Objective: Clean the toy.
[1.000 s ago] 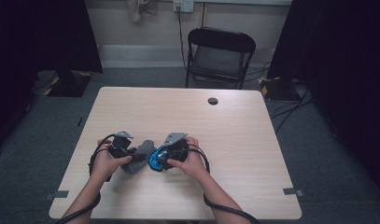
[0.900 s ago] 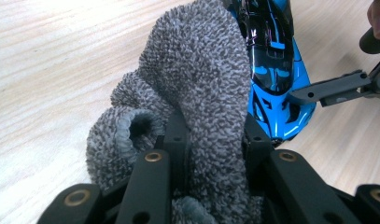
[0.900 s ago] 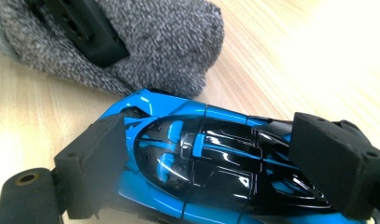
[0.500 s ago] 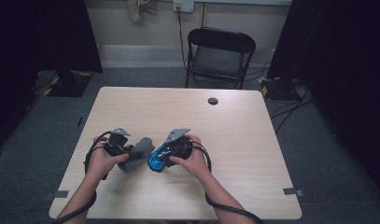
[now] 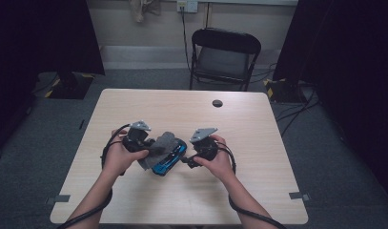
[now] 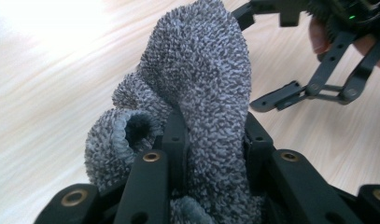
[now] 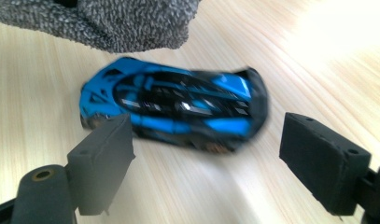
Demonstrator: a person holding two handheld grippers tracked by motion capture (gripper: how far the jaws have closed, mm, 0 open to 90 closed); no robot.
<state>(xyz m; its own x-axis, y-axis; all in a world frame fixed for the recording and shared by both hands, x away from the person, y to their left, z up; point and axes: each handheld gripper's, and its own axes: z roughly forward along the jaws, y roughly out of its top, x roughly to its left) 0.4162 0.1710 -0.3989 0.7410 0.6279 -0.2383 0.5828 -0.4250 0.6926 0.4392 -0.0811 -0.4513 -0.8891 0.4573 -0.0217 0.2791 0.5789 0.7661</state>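
On the table [image 5: 258,181], one left hand-held gripper [image 5: 151,147] clenches one grey cloth [image 6: 201,93]; the right one [image 5: 186,160] gapes behind one blue car [image 7: 173,105].

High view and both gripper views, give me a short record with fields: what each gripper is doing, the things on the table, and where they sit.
left gripper: shut on the grey cloth, cloth lifted over the car
right gripper: open, jaws either side of the car, not touching it
blue toy car: lying on the table, partly under the cloth's edge
table: light wood
black round thing: far edge, apart from the work
chair: behind the table
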